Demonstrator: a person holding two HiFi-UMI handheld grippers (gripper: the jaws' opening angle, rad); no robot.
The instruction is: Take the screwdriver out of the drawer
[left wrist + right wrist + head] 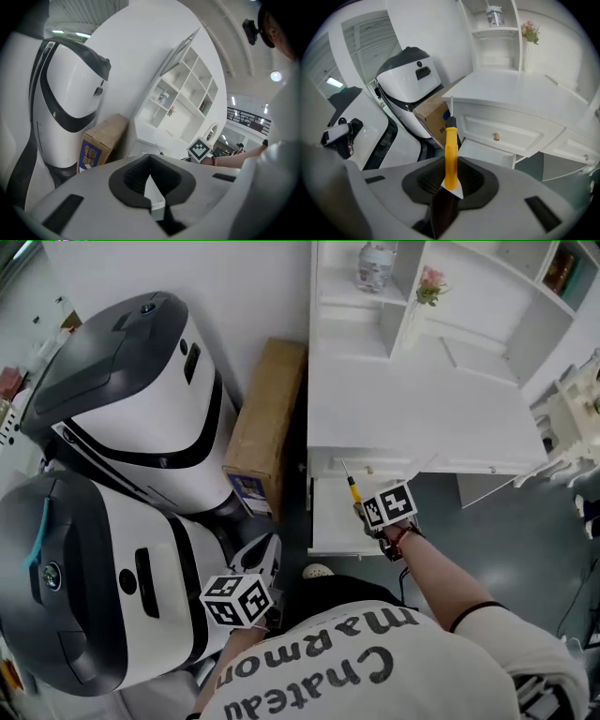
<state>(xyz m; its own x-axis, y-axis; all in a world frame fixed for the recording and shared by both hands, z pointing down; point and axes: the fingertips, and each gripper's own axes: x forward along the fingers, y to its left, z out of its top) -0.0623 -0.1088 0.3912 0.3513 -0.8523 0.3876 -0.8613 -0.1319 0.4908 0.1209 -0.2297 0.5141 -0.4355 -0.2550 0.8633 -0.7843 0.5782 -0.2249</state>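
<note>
The screwdriver [353,491] is held over the open drawer [328,521].
The right gripper [451,185] pinches its yellow handle mid-frame, and the tip points straight away from the jaws. The left gripper [152,197], lower left, is closed and empty.

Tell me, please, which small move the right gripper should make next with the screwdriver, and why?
Probably carry it sideways over the desk top and lower it there. The right gripper is shut on the screwdriver and holds it up, out of the open drawer. The desk top next to it has free space, so it seems a safe place to set it down.
</note>
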